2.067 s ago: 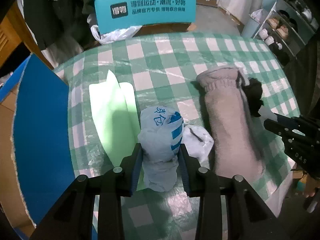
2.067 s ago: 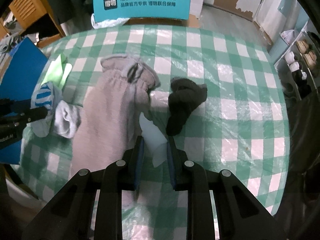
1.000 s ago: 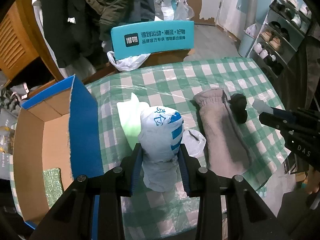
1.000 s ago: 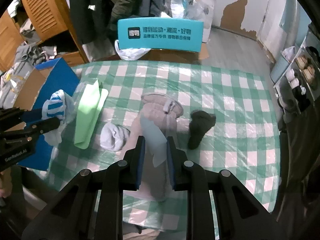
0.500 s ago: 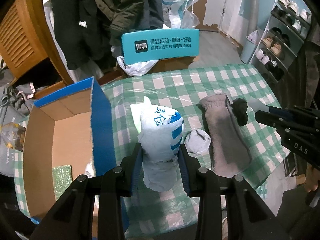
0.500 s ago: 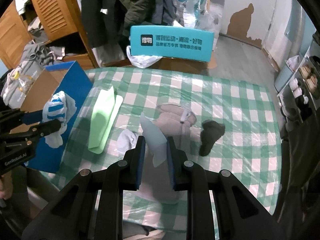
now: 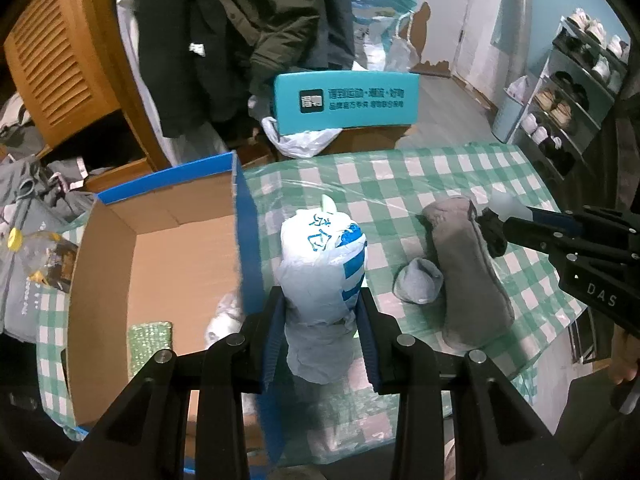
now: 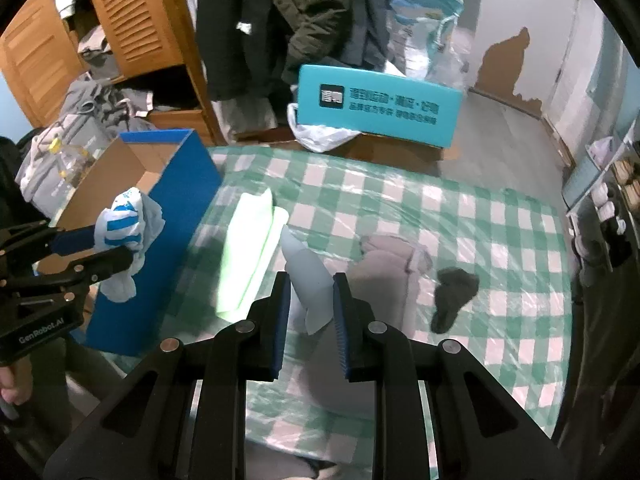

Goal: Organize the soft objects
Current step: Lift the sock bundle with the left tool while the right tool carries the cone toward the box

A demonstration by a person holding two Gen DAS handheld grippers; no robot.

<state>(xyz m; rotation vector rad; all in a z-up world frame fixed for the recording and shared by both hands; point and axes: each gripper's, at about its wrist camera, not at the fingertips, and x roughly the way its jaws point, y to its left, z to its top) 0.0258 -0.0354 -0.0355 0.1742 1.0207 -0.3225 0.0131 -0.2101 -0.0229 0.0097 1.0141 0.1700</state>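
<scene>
Up off the table (image 7: 460,168), the left gripper (image 7: 322,320) pinches a white bag (image 7: 320,256) with blue print, its fingers pressed into the crumpled plastic on both sides. That bag hangs over the blue wall of the box (image 7: 248,240), which lies open at nine o'clock in the left view, with a green sponge (image 7: 150,340) on its floor. The right gripper (image 8: 310,304) pinches a pale cloth (image 8: 308,276), whose tip sticks up past the fingers. Below it on the checked table lie a long grey sock (image 8: 384,264), a black sock (image 8: 454,292) at three o'clock of it, and a green cloth (image 8: 248,256) at nine o'clock. In the left view a small grey bundle (image 7: 420,284) touches the grey sock's left side. At twelve o'clock beyond the table stands a teal sign (image 8: 380,104).
</scene>
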